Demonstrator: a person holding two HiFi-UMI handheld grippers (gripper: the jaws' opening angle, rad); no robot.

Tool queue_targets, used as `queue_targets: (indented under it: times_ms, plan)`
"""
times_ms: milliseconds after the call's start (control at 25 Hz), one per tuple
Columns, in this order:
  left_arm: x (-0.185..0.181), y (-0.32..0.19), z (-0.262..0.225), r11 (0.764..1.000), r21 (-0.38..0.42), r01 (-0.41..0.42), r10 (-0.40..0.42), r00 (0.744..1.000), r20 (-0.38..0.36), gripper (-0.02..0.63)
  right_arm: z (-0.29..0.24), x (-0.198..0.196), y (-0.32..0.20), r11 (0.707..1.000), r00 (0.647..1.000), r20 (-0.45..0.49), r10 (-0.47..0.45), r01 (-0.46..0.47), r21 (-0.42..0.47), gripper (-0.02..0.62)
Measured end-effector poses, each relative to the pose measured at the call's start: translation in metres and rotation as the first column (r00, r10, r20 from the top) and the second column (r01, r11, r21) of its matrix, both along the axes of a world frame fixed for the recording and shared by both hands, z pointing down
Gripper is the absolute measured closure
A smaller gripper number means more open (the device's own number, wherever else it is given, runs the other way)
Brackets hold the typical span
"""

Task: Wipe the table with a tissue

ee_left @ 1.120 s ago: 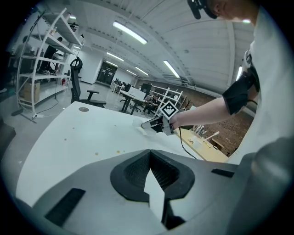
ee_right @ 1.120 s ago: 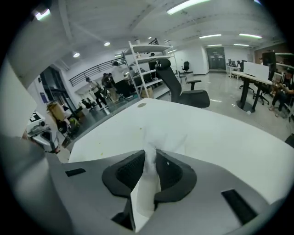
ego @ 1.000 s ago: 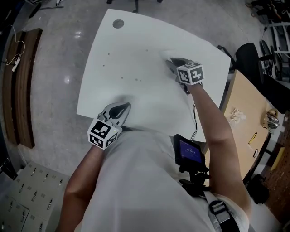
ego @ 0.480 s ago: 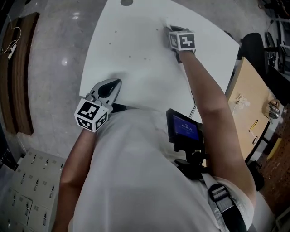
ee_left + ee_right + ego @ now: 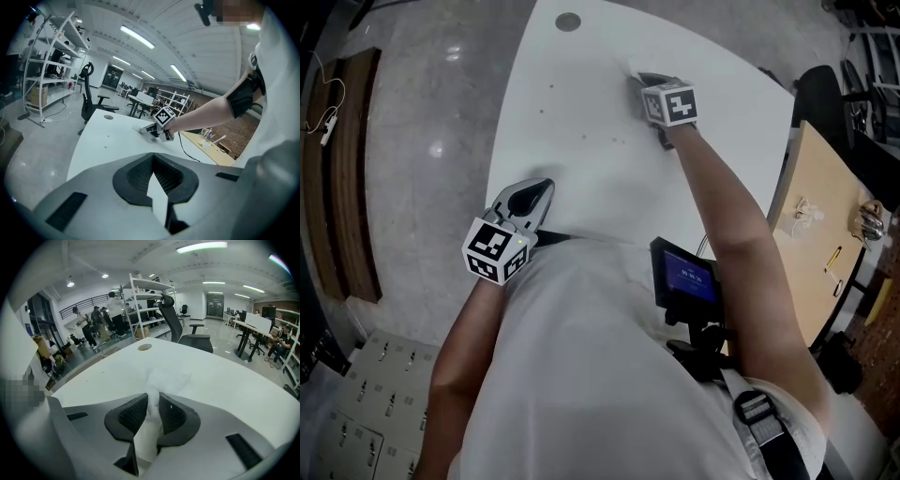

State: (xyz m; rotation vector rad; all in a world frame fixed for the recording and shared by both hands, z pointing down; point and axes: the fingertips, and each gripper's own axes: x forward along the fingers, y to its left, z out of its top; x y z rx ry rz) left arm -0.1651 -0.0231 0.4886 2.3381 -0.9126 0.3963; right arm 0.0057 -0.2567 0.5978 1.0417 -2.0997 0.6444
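My right gripper (image 5: 643, 81) reaches out over the far part of the white table (image 5: 581, 169), shut on a crumpled white tissue (image 5: 630, 69). In the right gripper view the tissue (image 5: 161, 380) bulges out of the pinched jaws of the right gripper (image 5: 152, 398) and lies on the table top (image 5: 225, 380). My left gripper (image 5: 544, 187) hovers at the table's near edge, shut with nothing in it. The left gripper view shows the left gripper (image 5: 153, 157) with its tips together, and the right gripper (image 5: 149, 131) ahead on the table (image 5: 103, 136).
A round cable hole (image 5: 568, 21) sits near the table's far edge, with small specks (image 5: 551, 87) on the top. A black office chair (image 5: 821, 103) and a wooden bench (image 5: 825, 216) stand to the right. Another chair (image 5: 180, 322) stands beyond the table, and shelving (image 5: 47, 61) at the left.
The right gripper has slid with the tissue across the table top, farther out and towards the cable hole. The left gripper has shifted a little leftward along the near edge.
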Motion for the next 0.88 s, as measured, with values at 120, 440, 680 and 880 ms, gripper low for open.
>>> queue_targets:
  times_ms: [120, 440, 680, 880]
  plan:
    - [-0.002, -0.004, -0.001, 1.0, 0.008, -0.016, 0.016, 1.0, -0.007, 0.598, 0.003, -0.018, 0.013, 0.997, 0.998, 0.005, -0.07, 0.07, -0.017, 0.518]
    - [-0.016, -0.009, 0.005, 0.999, 0.011, -0.033, 0.033, 0.999, -0.024, 0.598, 0.01, -0.062, 0.062, 0.932, 0.934, -0.013, -0.356, 0.354, -0.076, 0.518]
    - [-0.026, -0.012, 0.004, 1.0, 0.016, -0.012, 0.013, 0.999, -0.04, 0.598, -0.005, -0.07, 0.088, 0.862, 0.875, 0.08, -0.477, 0.484, -0.151, 0.518]
    - [-0.036, -0.013, 0.005, 1.0, 0.015, 0.016, -0.015, 0.999, -0.047, 0.598, -0.025, -0.033, 0.063, 0.917, 0.92, 0.026, -0.39, 0.391, -0.082, 0.518]
